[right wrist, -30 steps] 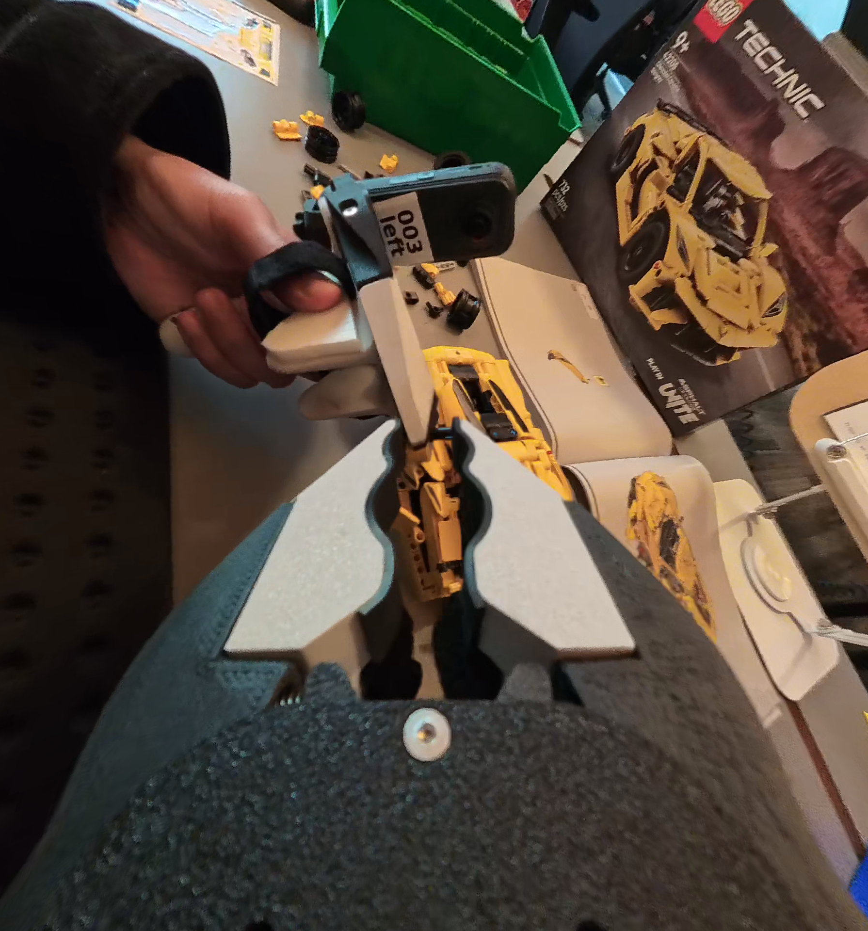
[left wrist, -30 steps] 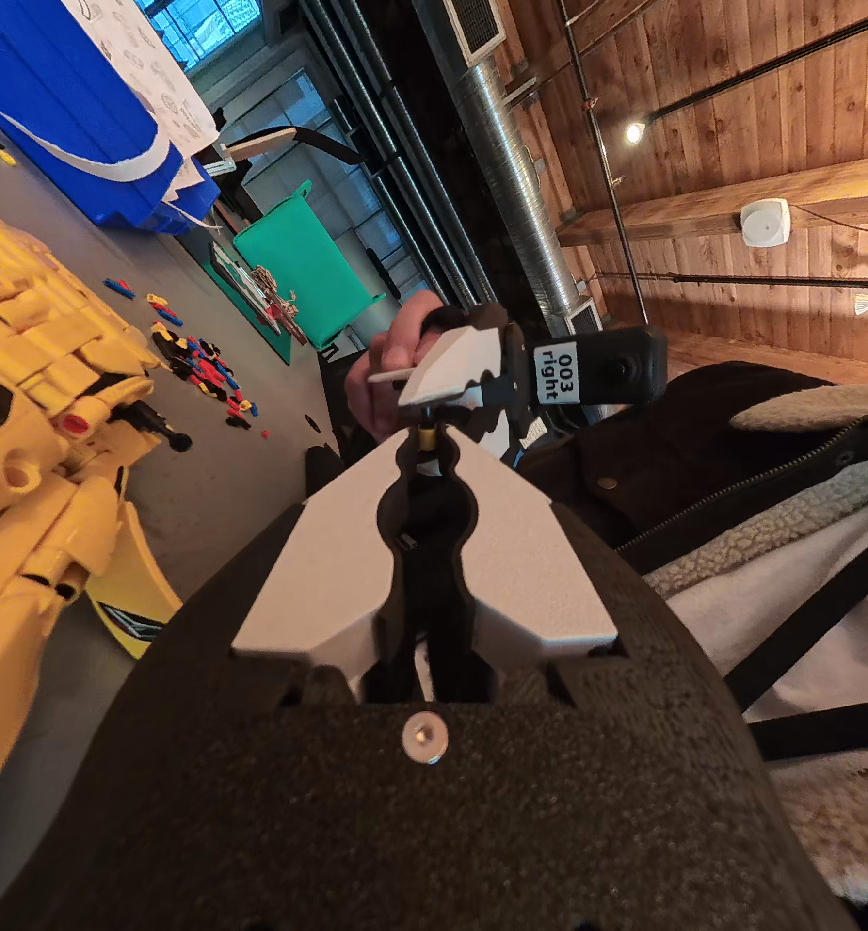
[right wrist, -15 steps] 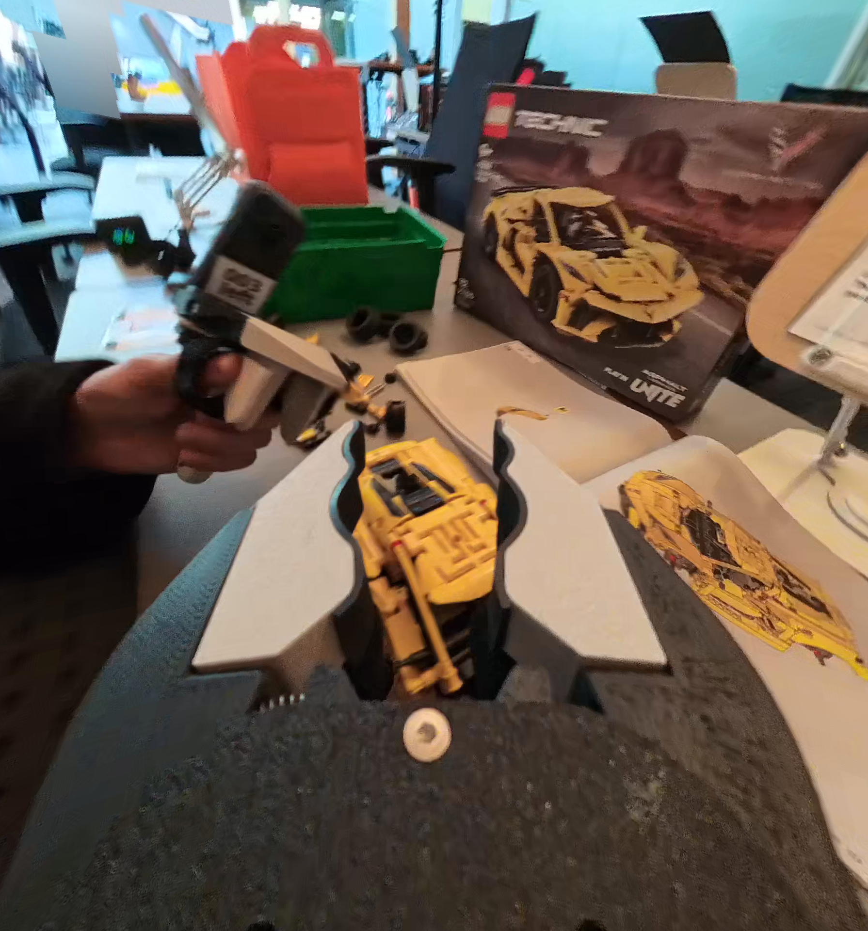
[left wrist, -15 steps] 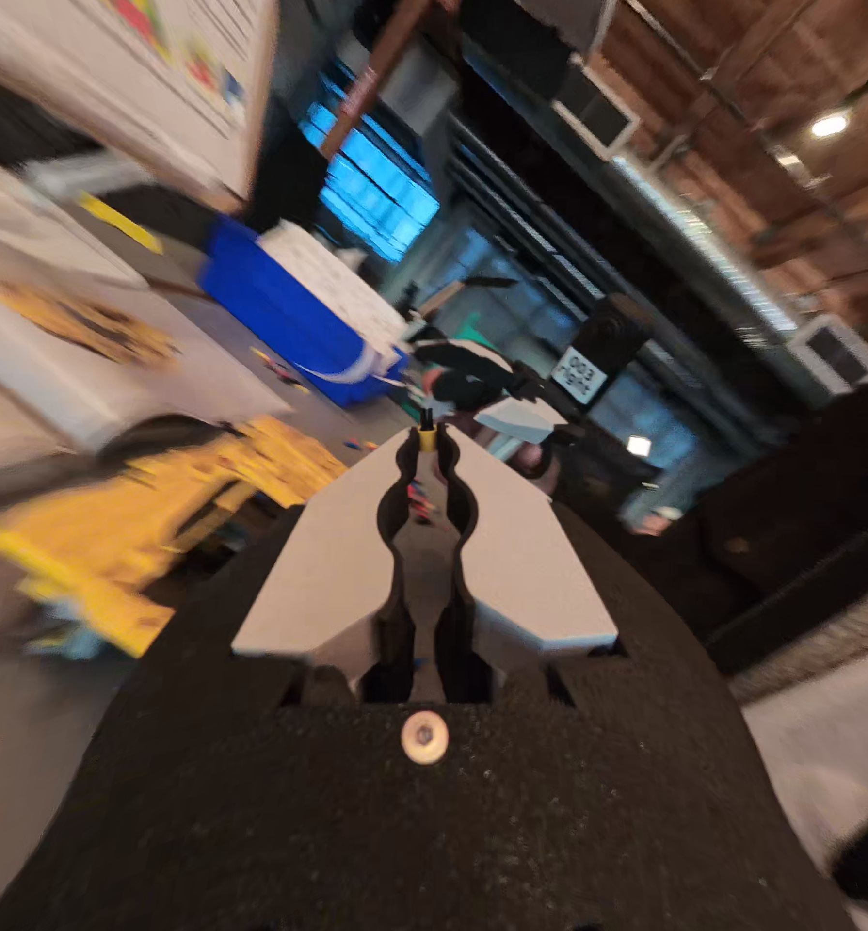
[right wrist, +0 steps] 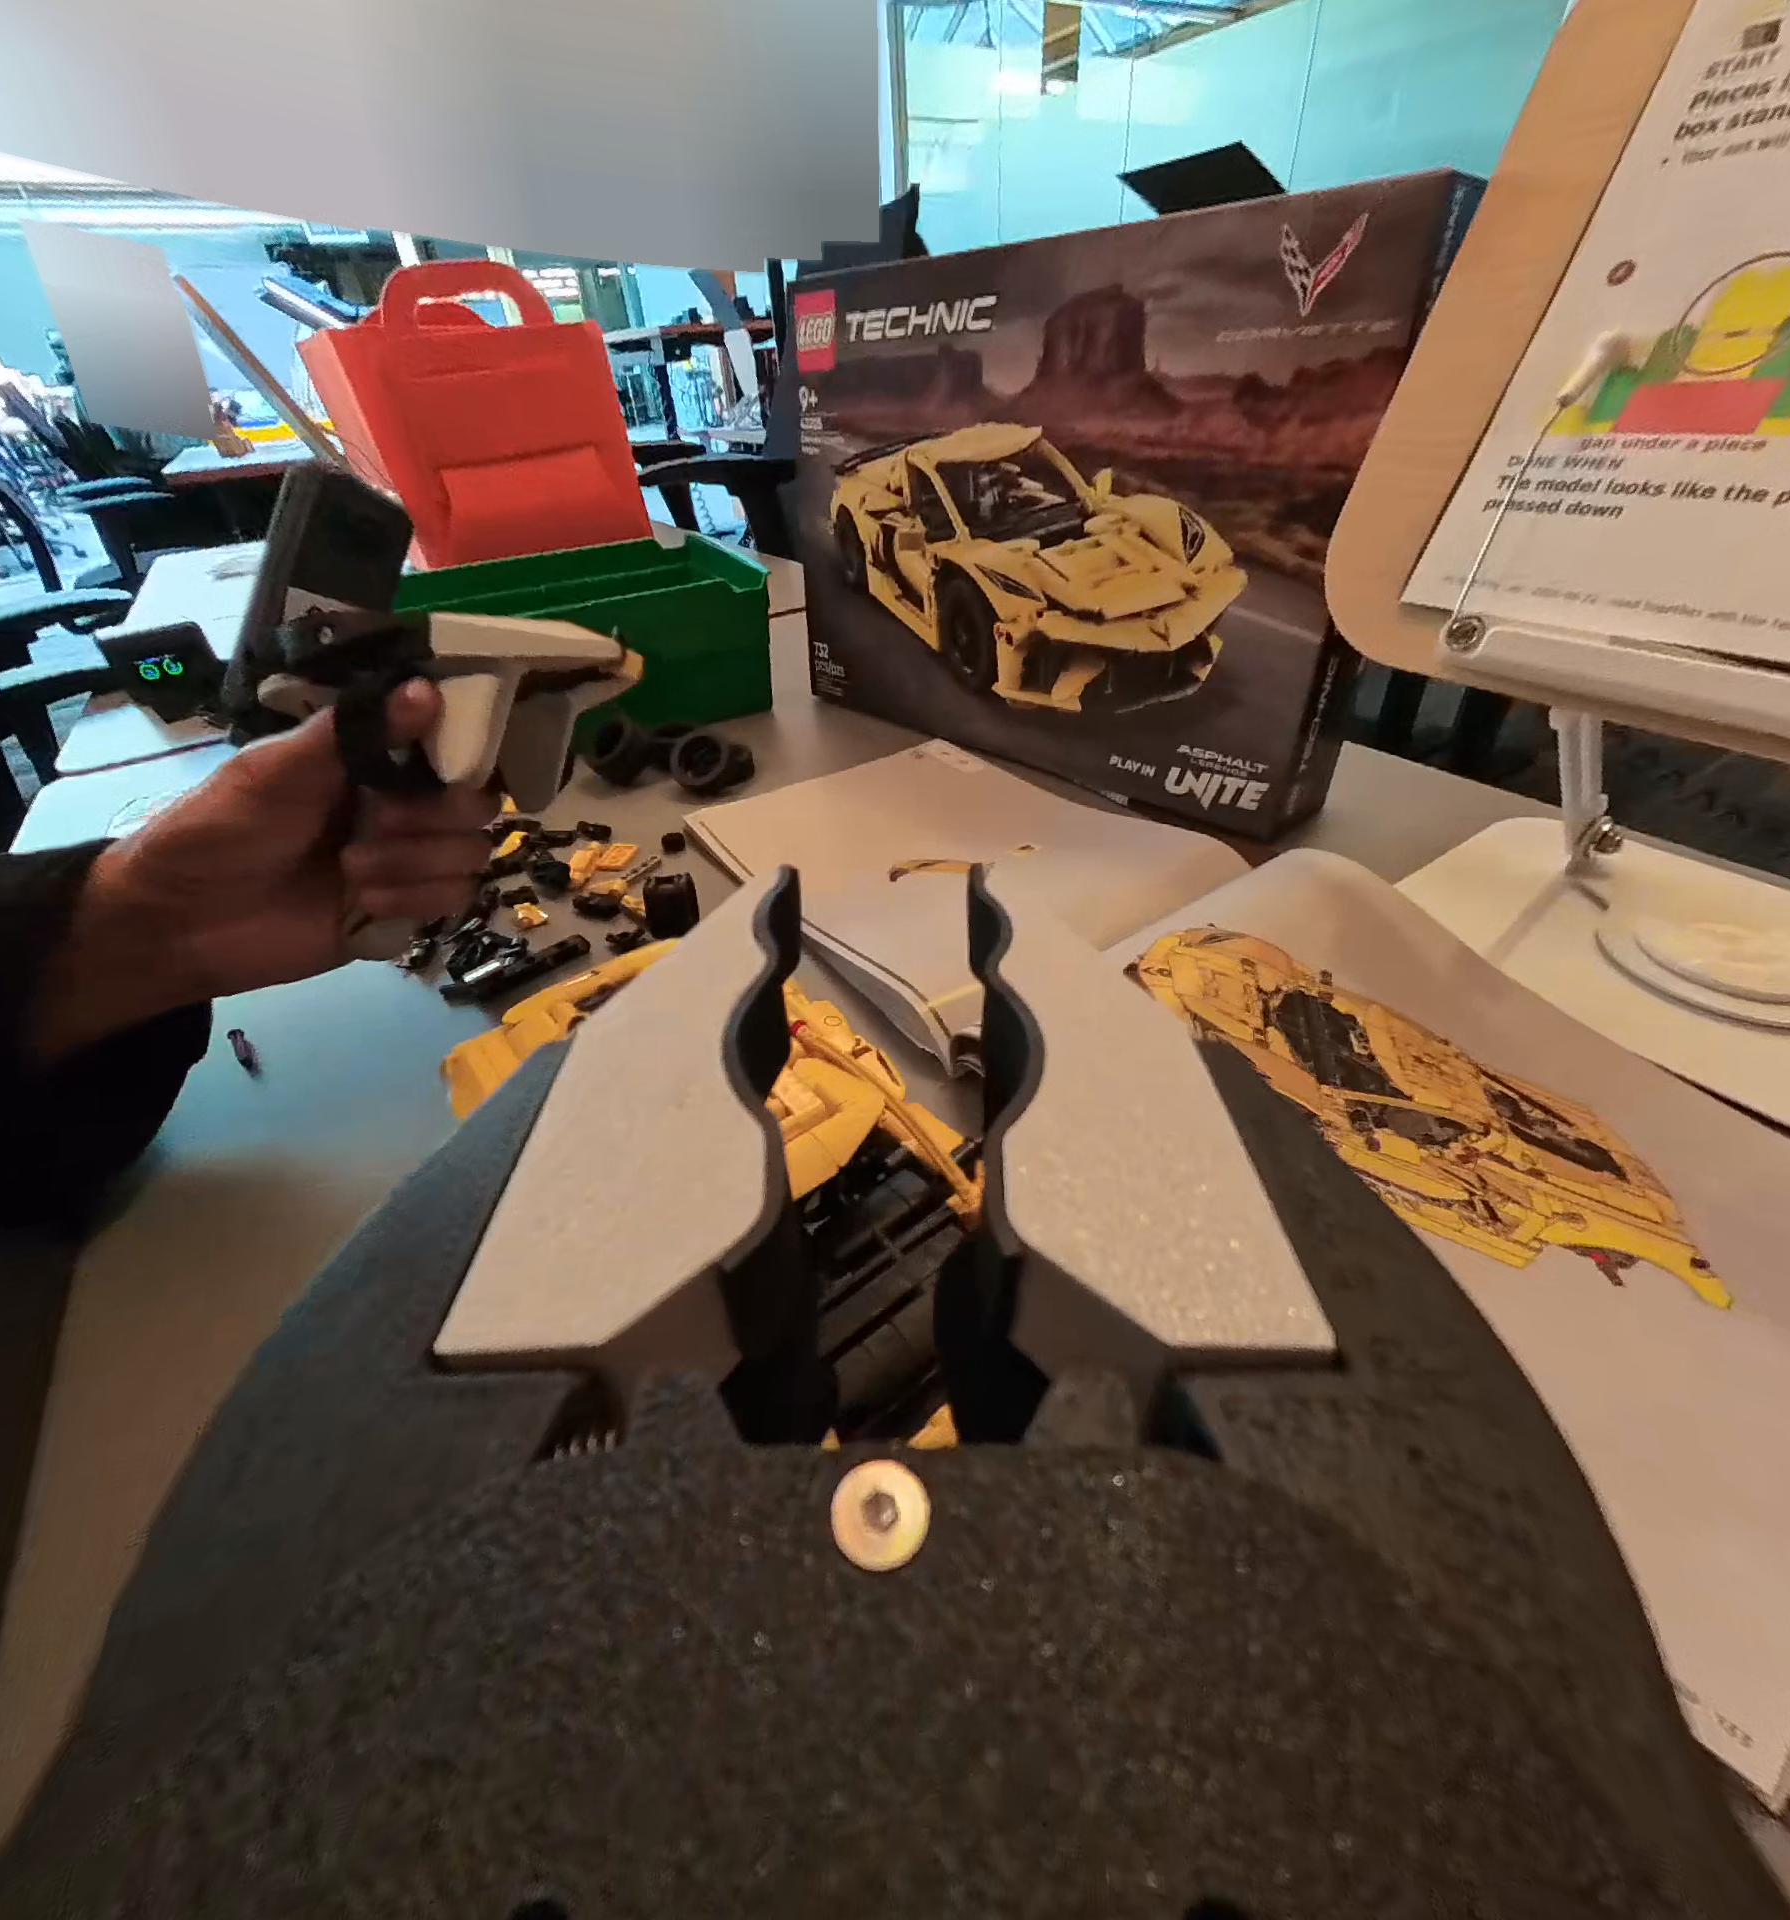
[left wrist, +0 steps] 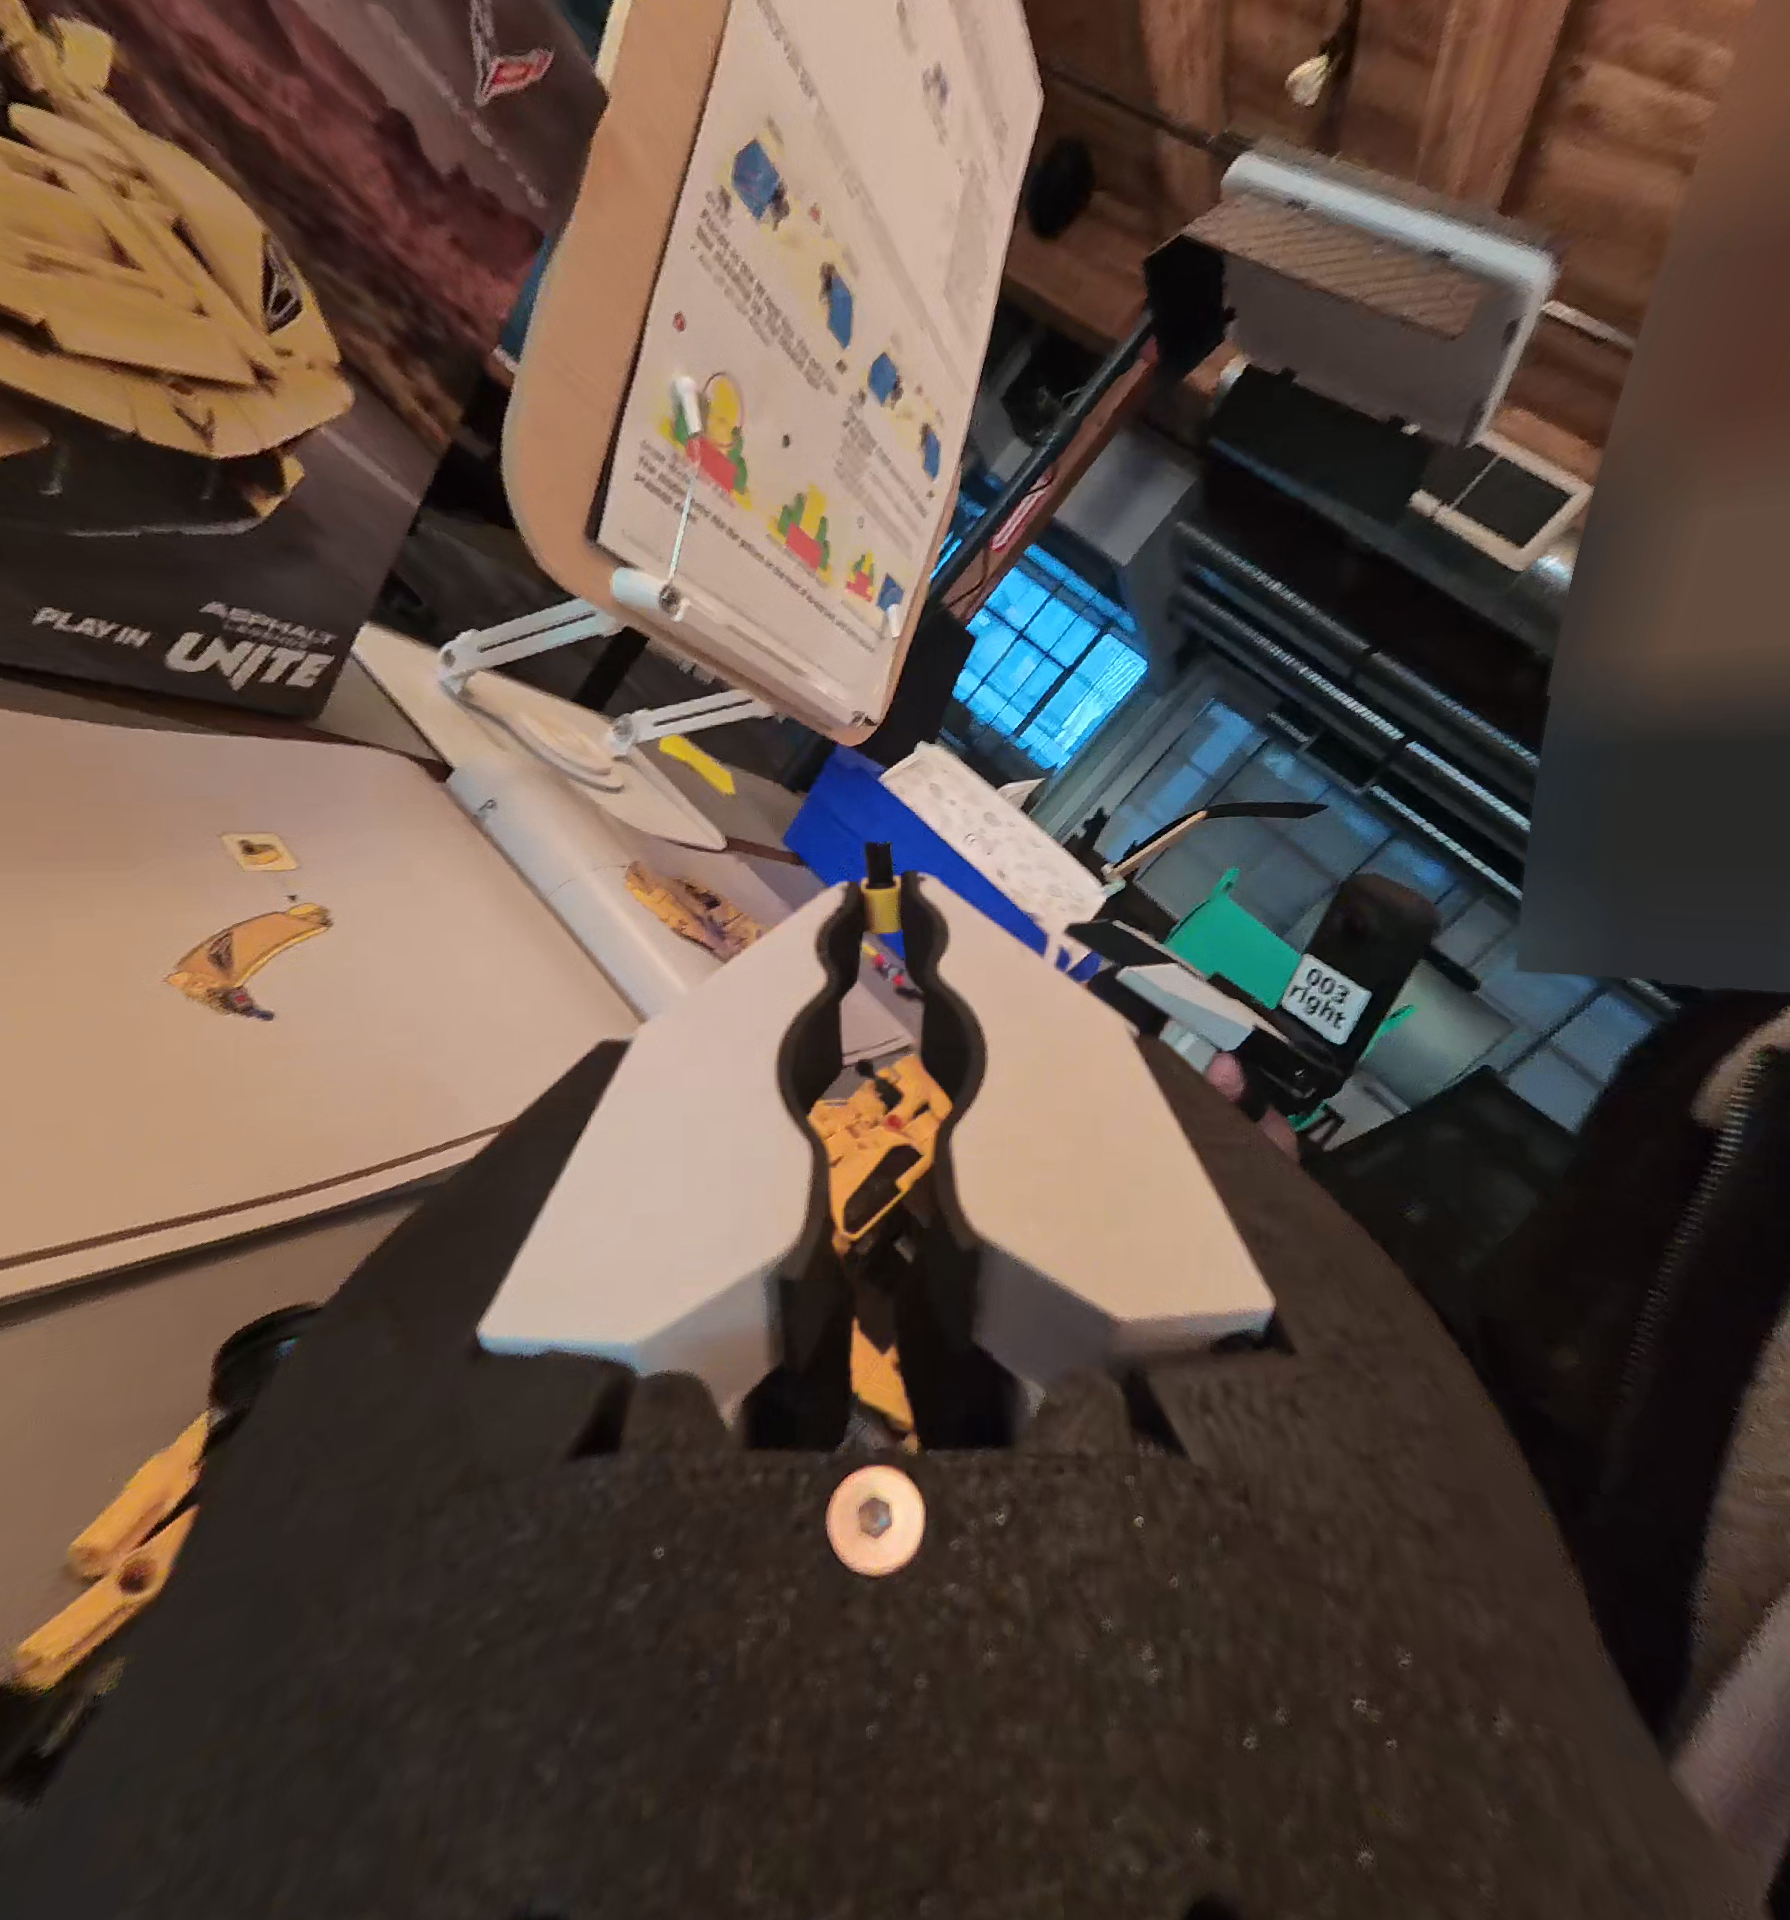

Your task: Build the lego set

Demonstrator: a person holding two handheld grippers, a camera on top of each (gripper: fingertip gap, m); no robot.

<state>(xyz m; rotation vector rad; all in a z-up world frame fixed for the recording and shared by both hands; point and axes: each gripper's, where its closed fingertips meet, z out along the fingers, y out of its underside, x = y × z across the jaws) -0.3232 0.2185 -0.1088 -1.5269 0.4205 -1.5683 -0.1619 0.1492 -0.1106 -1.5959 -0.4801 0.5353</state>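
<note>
The half-built yellow brick car (right wrist: 849,1101) lies on the grey table (right wrist: 278,1132) beside the open instruction booklet (right wrist: 1556,1351). Above it, the left claw (left wrist: 878,902) pinches a small yellow-and-black pin piece (left wrist: 878,896) at its tips. The right claw (right wrist: 880,904) hovers over the car, spread and empty. Loose black and yellow parts (right wrist: 548,883) lie near the green plastic bin (right wrist: 652,623).

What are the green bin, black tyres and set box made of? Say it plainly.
Green bin: looks like hard moulded plastic, smooth with a slight sheen. Black tyres: probably rubber, matte, ribbed tread. Set box: printed cardboard, by its folded edges and semi-gloss picture face.
</note>
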